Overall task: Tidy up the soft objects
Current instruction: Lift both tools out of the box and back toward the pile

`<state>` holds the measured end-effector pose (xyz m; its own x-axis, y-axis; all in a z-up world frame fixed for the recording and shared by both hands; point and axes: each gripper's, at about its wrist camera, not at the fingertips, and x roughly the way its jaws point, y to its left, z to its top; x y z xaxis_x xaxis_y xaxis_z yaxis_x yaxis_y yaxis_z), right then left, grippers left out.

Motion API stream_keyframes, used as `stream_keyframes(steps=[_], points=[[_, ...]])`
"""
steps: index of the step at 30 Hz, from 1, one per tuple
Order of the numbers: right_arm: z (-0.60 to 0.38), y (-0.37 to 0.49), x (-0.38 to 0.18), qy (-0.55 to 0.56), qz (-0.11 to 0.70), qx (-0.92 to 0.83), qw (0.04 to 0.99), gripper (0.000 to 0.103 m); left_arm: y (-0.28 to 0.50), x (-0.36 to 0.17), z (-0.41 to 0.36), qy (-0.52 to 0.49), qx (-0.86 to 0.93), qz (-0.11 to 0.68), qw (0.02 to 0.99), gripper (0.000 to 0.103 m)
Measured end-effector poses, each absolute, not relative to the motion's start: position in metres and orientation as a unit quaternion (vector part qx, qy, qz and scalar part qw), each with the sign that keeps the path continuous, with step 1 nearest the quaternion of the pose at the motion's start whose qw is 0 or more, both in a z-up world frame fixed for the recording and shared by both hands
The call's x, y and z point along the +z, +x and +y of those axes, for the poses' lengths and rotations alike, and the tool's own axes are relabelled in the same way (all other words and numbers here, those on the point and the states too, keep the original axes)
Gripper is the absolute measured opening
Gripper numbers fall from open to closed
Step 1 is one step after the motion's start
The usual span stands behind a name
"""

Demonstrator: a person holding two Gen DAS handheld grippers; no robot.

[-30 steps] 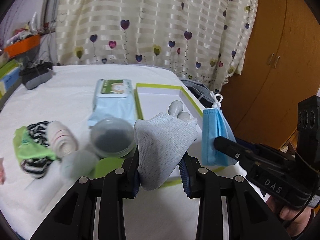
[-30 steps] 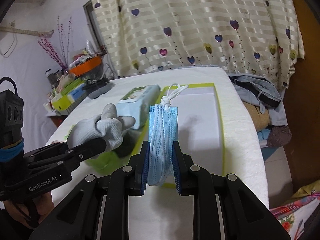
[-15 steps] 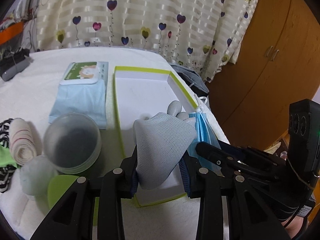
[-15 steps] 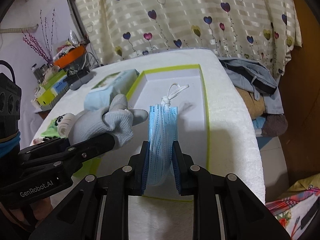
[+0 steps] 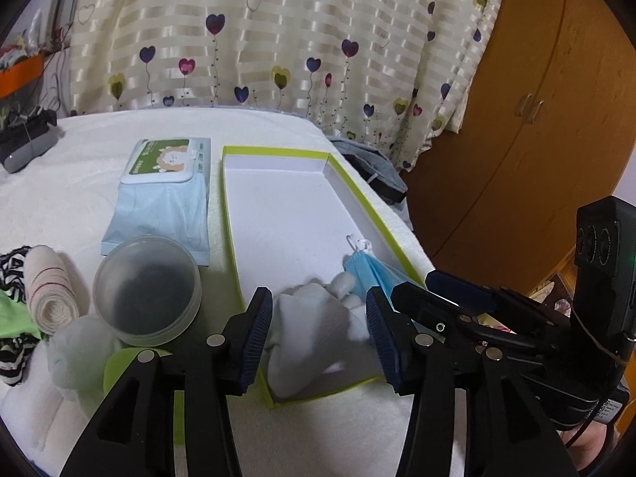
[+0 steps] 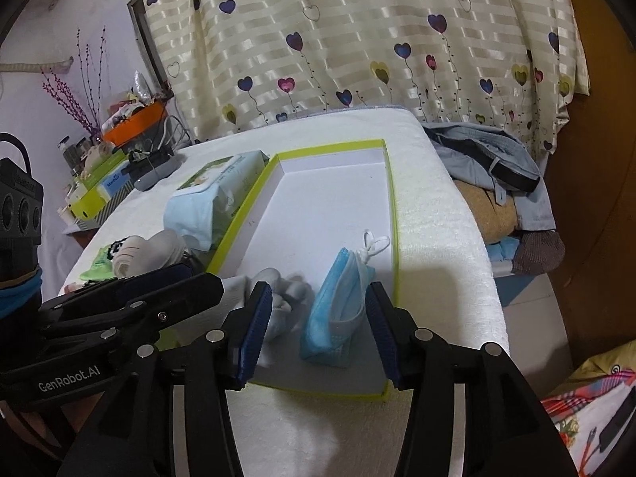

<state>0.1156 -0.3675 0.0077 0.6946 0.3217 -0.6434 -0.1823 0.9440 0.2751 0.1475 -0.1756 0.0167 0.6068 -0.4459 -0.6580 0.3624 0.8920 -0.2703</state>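
Both the left gripper point(image 5: 320, 332) and right gripper point(image 6: 318, 328) have just spread their fingers, leaving the limp white glove point(image 5: 314, 334) and light, floppy blue face mask point(image 6: 336, 310) lying in the green-rimmed box point(image 6: 391, 214), best re-pinched mid-fold.

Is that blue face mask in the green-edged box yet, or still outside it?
In. The blue face mask lies on the white floor of the box, near its front right corner, beside the white glove.
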Motion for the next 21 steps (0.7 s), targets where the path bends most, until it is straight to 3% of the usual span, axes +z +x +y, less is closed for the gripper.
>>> stream_keyframes(steps=[21], points=[[-0.344,0.059,0.036,0.100,0.331,0.197,0.918,0.051,0.079,0.036,-0.135,-0.054,-0.191,0.348,0.916,0.048]])
